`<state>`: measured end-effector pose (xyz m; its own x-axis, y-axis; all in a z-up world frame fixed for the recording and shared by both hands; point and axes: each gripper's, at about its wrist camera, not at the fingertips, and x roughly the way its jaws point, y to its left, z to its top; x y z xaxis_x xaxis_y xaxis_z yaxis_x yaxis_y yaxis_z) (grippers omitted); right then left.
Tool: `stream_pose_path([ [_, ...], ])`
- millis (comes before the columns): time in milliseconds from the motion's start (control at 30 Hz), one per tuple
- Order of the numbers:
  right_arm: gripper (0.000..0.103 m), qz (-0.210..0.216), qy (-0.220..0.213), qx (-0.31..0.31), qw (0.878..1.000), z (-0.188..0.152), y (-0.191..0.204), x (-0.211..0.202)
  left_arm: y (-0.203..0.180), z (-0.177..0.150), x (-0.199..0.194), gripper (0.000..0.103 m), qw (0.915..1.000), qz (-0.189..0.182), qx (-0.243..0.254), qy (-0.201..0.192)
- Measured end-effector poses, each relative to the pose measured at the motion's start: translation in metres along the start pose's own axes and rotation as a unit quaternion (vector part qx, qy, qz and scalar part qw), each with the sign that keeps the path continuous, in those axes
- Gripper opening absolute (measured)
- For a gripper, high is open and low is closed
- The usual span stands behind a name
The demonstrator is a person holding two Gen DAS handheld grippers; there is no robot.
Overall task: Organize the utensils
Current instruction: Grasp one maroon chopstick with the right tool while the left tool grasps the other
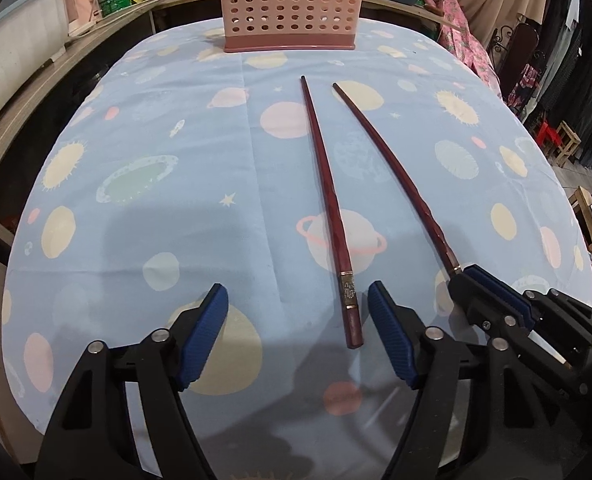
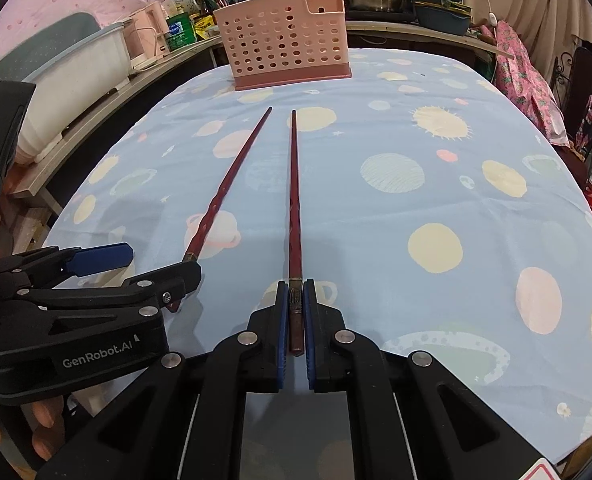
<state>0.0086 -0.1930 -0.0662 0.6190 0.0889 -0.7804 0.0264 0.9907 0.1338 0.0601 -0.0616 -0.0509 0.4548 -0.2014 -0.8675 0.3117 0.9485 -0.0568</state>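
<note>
The right gripper (image 2: 294, 312) is clamping one chopstick (image 2: 294, 200) while the left gripper (image 1: 297, 332) is gaping beside its twin (image 1: 329, 200), which risks being nudged askew, short of the pink caddy (image 2: 286, 40).

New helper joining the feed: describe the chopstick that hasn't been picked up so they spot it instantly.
On the blue planet-print tablecloth, in front of the perforated pink plastic utensil basket, lie two dark red chopsticks. The free chopstick lies flat between the open left gripper's blue pads; its twin, the held chopstick, is clamped in the right gripper.
</note>
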Motion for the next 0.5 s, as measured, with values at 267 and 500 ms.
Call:
stream_pose_path([
  [267, 0.007, 0.000, 0.000, 0.000, 1.000, 0.0002, -0.0002, -0.0001, 0.0003, 0.0001, -0.0028, 0.025, 1.0000, -0.003, 0.005, -0.006],
  [500, 0.007, 0.000, 0.000, 0.000, 1.000, 0.0003, -0.0001, -0.0001, -0.0033, 0.0002, -0.0025, 0.007, 0.9998, -0.014, 0.012, -0.001],
])
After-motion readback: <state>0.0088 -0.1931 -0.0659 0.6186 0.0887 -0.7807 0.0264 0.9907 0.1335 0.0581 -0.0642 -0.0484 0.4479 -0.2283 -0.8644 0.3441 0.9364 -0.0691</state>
